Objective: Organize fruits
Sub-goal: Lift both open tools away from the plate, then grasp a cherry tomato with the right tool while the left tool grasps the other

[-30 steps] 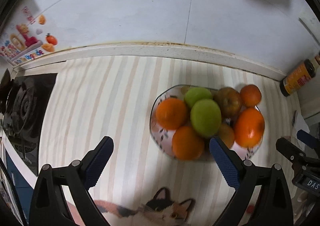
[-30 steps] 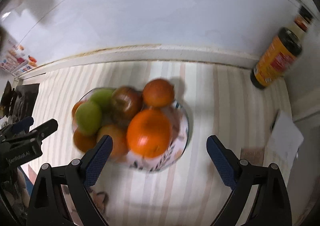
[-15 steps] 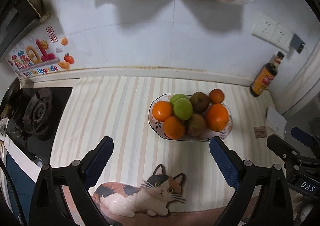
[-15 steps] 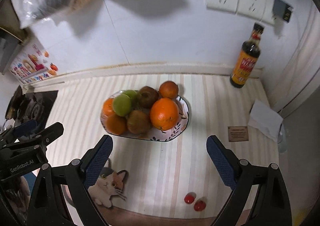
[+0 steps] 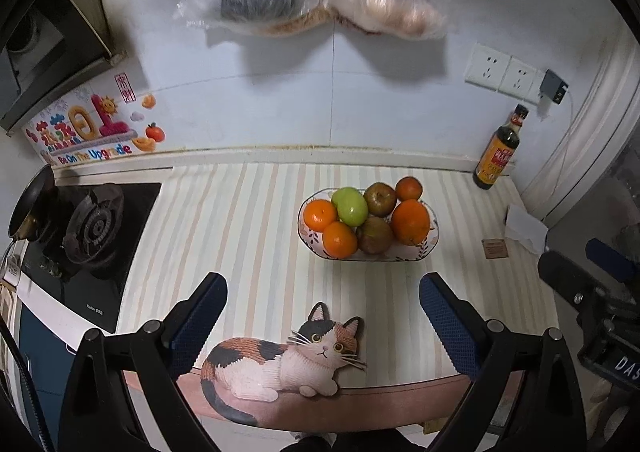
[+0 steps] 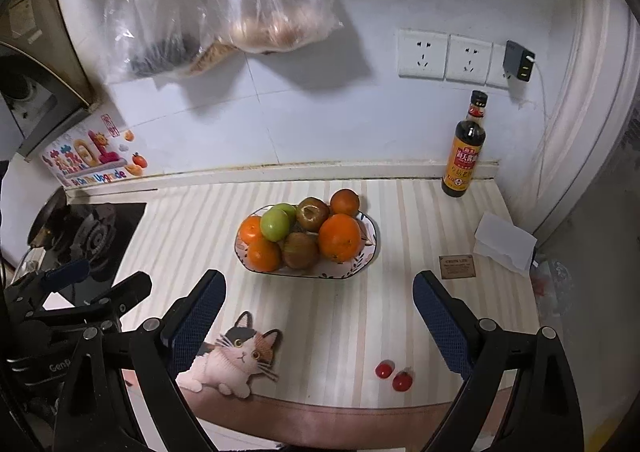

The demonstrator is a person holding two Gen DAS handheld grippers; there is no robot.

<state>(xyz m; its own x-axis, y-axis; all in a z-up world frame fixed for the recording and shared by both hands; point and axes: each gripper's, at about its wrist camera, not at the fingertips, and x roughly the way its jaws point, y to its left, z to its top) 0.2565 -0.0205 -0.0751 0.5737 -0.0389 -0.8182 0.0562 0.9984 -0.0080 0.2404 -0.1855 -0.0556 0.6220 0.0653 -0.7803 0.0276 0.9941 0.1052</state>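
We have drawn both claws back from the fruit bowl (image 5: 368, 248); it now sits mid-worktop (image 5: 248, 236), well beyond them. Left claw (image 5: 322, 316) and right claw (image 6: 316, 312) stand apart, empty. Two cherry tomatoes (image 6: 394, 375) lie loose nearer than the bowl, so sorting likely remains.

Patterned fruit bowl (image 6: 370, 242) heaped with oranges and green fruit mid-counter, two cherry tomatoes (image 6: 394, 375) near the front edge, right gripper (image 6: 318, 318) spread wide, empty
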